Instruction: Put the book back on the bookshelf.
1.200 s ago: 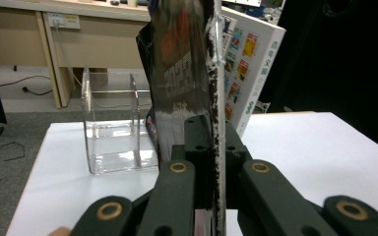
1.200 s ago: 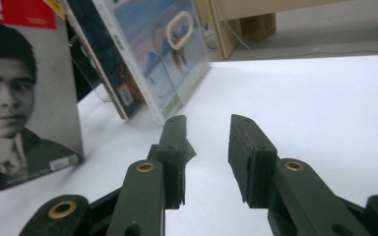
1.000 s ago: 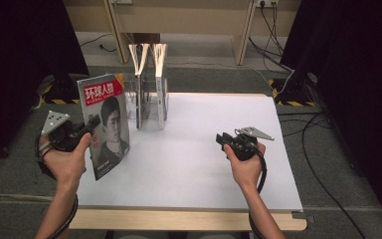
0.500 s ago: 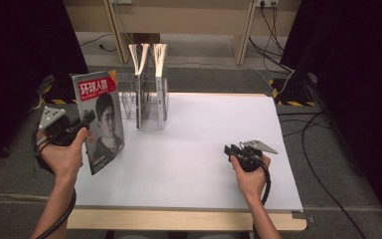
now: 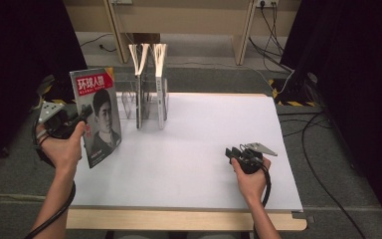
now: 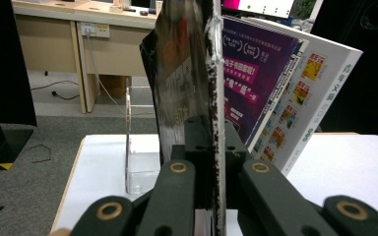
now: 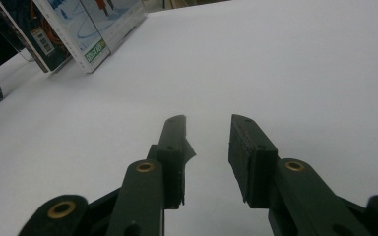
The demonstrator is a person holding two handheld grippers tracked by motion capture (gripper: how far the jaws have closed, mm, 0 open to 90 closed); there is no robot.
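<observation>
The surface is a white sheet laid over a light wooden top, whose bare edge shows along the near side. It stands on grey carpet. Beyond its far edge runs a pale wooden desk with wall sockets and black cables trailing to the floor. Dark curtains close off both sides of the room, and yellow-black hazard tape marks the floor at the far left and far right corners.

At the far left part of the surface stands a clear acrylic rack. Two magazines stand upright in it, their pages fanned open at the top.

The left tool is held above the left edge of the surface, near the rack. Its jaws are clamped on the edge of a magazine with a red title band and a portrait on the cover. This magazine is upright, lifted clear of the surface, with its cover facing the person. In the left gripper view, the gripped magazine runs edge-on between the jaws, with the racked magazines just behind it.

The right tool rests low over the near right part of the surface, well apart from the rack. Its jaws stand partly open with nothing between them; bare white surface lies below.
</observation>
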